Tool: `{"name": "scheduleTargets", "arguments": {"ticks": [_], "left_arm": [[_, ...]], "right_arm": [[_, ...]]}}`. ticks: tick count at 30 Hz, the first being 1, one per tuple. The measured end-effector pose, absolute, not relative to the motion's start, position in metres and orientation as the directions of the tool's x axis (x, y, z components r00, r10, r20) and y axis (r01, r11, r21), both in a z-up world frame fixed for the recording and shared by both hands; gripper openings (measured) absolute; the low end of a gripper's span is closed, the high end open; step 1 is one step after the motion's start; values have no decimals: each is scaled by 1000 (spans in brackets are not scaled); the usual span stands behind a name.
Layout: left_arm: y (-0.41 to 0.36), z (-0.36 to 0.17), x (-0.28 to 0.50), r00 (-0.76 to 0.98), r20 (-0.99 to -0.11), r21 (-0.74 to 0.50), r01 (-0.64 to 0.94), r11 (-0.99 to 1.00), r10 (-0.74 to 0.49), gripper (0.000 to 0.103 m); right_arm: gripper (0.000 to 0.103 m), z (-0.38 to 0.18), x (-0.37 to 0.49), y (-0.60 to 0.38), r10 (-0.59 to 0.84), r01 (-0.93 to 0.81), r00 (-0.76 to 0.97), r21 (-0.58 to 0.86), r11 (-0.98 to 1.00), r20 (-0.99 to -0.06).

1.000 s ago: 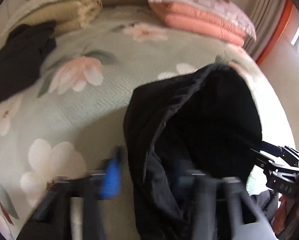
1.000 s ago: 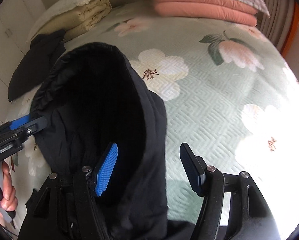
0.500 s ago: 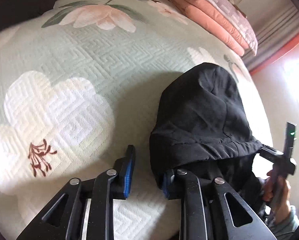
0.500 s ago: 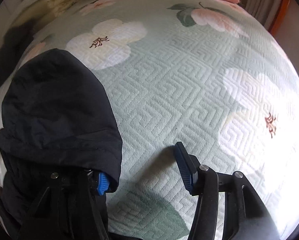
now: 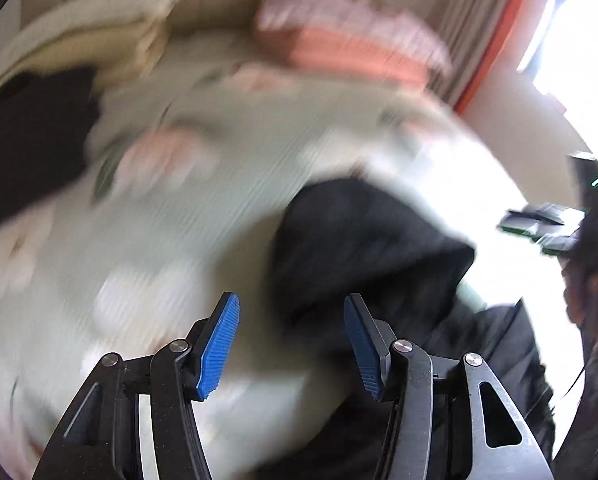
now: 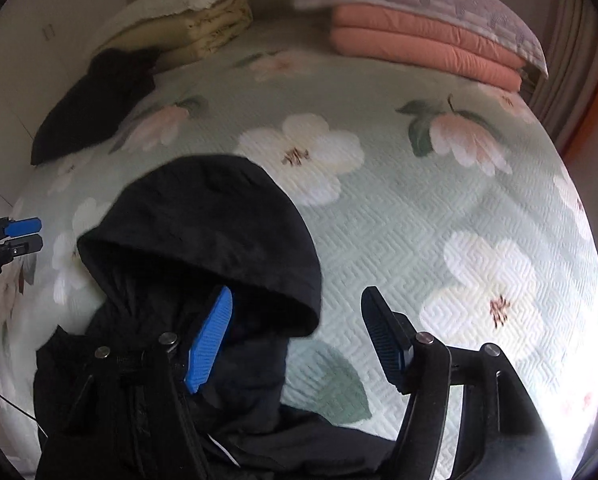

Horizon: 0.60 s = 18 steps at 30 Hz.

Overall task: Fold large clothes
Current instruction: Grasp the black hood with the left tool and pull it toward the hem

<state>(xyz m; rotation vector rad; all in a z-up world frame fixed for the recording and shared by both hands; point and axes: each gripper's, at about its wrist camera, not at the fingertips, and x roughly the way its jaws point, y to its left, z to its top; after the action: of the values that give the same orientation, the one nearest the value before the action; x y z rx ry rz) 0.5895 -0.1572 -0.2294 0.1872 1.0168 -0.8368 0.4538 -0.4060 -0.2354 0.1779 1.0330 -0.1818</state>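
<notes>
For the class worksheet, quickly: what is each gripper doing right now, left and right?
Left gripper: jaws opening, nothing between them.
Right gripper: jaws opening, holding nothing; black hooded jacket lies below.

A bed [image 6: 399,208] with a pale green floral quilt fills the room. At its head lie folded cream bedding [image 6: 203,20] and folded pink bedding [image 6: 419,44]. Right of it hang grey curtains [image 6: 567,64]; bright daylight enters there.

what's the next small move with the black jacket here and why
Probably bring both open grippers, left and right, back down to the black jacket below its hood; it lies bunched on the bedspread, and neither gripper holds it.
</notes>
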Motion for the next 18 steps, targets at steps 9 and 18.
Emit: {"name": "scheduleTargets", "arguments": {"ticks": [9, 18], "left_arm": [[-251, -339, 607, 105, -933, -186, 676, 713, -344, 39], [-218, -358, 588, 121, -900, -229, 685, 692, -418, 41]], "right_arm": [[70, -325, 540, -387, 25, 208, 367, 109, 972, -930], [71, -364, 533, -380, 10, 154, 361, 71, 986, -933]]}}
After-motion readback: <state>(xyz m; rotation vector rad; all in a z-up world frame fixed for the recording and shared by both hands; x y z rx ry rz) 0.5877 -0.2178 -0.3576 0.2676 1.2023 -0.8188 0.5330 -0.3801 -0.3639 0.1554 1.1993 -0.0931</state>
